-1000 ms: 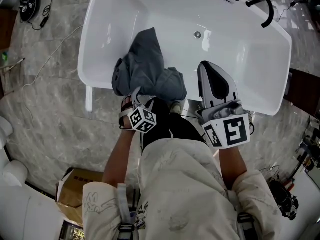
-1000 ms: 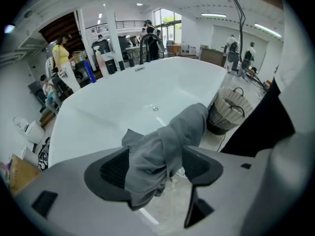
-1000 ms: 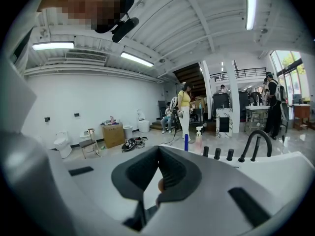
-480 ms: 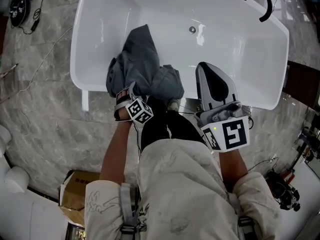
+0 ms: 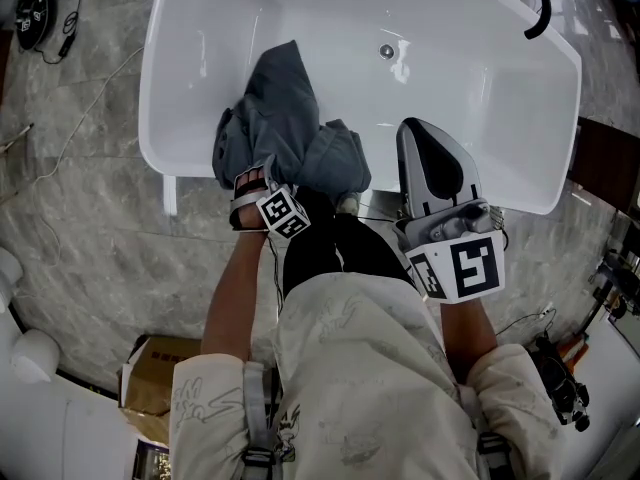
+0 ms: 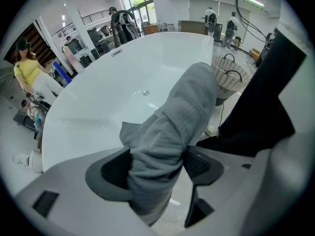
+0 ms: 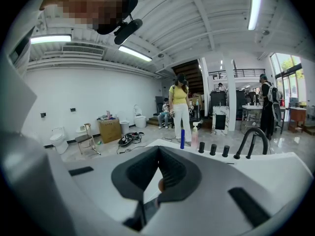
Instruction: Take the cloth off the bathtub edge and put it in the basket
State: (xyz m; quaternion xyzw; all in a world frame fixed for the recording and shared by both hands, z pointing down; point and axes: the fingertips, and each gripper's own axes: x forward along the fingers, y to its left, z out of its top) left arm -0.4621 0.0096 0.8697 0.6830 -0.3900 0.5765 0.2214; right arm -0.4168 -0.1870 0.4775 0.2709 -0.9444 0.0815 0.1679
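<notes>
A grey-blue cloth (image 5: pixel 285 128) hangs bunched over the near edge of the white bathtub (image 5: pixel 480 98), part inside and part outside. My left gripper (image 5: pixel 262 190) sits at the cloth's lower end, its tips buried in the folds. In the left gripper view the cloth (image 6: pixel 182 117) is pinched between the pads of the left gripper (image 6: pixel 156 166), so it is shut on it. A woven basket (image 6: pixel 227 76) stands beyond the tub's end. My right gripper (image 5: pixel 432 168) hovers over the near tub edge to the right, apart from the cloth. The right gripper (image 7: pixel 158 154) is shut and holds nothing.
A black faucet (image 5: pixel 532 6) and knobs stand on the tub's far right rim, with bottles (image 7: pixel 183 138) beside them. Cables (image 5: pixel 75 118) trail over the marble floor at the left. A cardboard box (image 5: pixel 150 368) lies behind my left leg. People stand in the background.
The left gripper keeps its hold on the cloth and has edged slightly up and left along the tub edge. The right gripper has hardly moved.
</notes>
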